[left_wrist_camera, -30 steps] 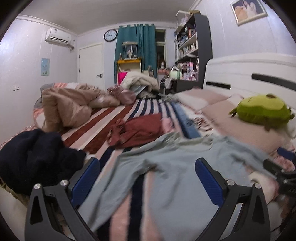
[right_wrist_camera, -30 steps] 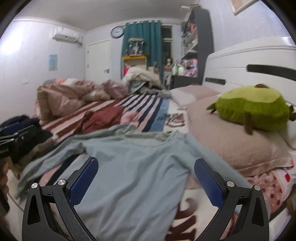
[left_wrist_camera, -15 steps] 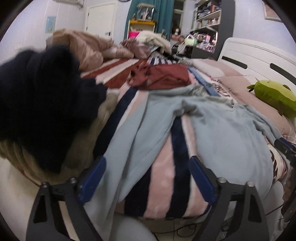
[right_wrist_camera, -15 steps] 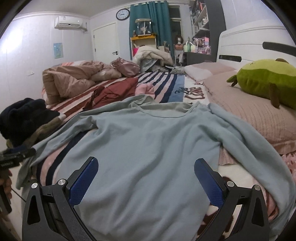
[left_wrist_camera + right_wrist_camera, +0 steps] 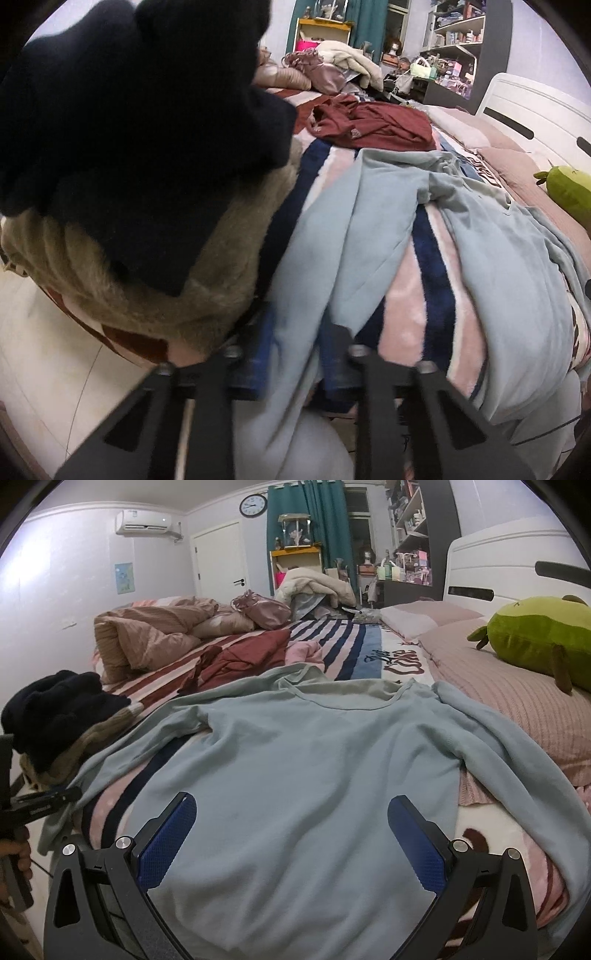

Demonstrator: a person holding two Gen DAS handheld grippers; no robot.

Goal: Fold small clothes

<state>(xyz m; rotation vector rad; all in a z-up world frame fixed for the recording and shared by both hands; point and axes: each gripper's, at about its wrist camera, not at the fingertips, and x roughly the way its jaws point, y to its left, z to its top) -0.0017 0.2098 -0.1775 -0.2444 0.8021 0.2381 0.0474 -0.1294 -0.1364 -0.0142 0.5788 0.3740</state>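
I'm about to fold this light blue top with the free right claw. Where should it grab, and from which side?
Likely the hem of the light blue top, which hangs over the near bed edge right under the open right claw. Come in from the near side; the left claw is closing on the sleeve.

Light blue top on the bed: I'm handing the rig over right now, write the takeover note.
Left gripper: jaws closing on the sleeve end of the light blue top at the bed's edge.
Right gripper: open, over the top's lower body, holding nothing.
Top lies spread flat, neckline away from you, no fold made.
Maroon garment and dark pile still unfolded.
Next: fold the sleeve in.
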